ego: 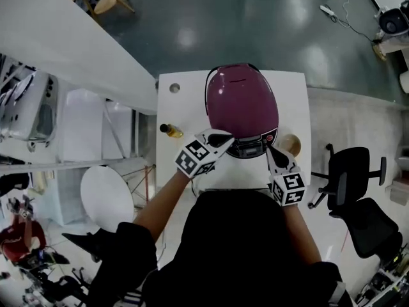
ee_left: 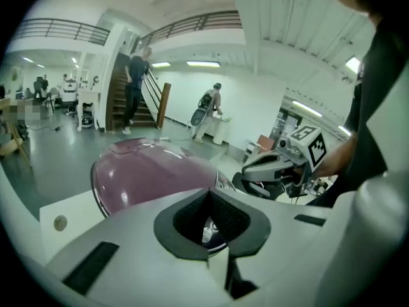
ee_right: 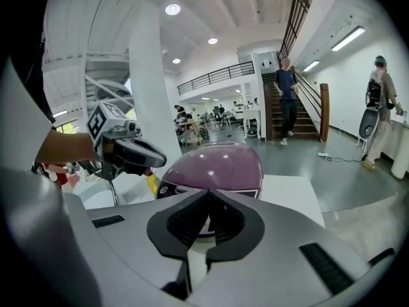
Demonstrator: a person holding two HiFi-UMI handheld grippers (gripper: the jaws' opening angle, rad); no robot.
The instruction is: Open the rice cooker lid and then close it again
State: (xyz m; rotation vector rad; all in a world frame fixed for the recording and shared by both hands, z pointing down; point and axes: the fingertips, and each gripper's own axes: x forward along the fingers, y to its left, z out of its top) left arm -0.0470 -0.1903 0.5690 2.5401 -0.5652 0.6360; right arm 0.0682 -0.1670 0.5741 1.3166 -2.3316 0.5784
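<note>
The left hand-held gripper point(ego: 223, 137) and the right hand-held gripper point(ego: 269, 149) both have their jaws pressed together on nothing, tips just by the near front of the rice cooker point(ego: 241, 101), a glossy plum dome, lid down, contents unseen, on the white surface point(ego: 295, 98). Only the head view shows the black chair point(ego: 358, 187) beside the surface; only the gripper views show the far staircase point(ee_right: 297, 110).
</note>
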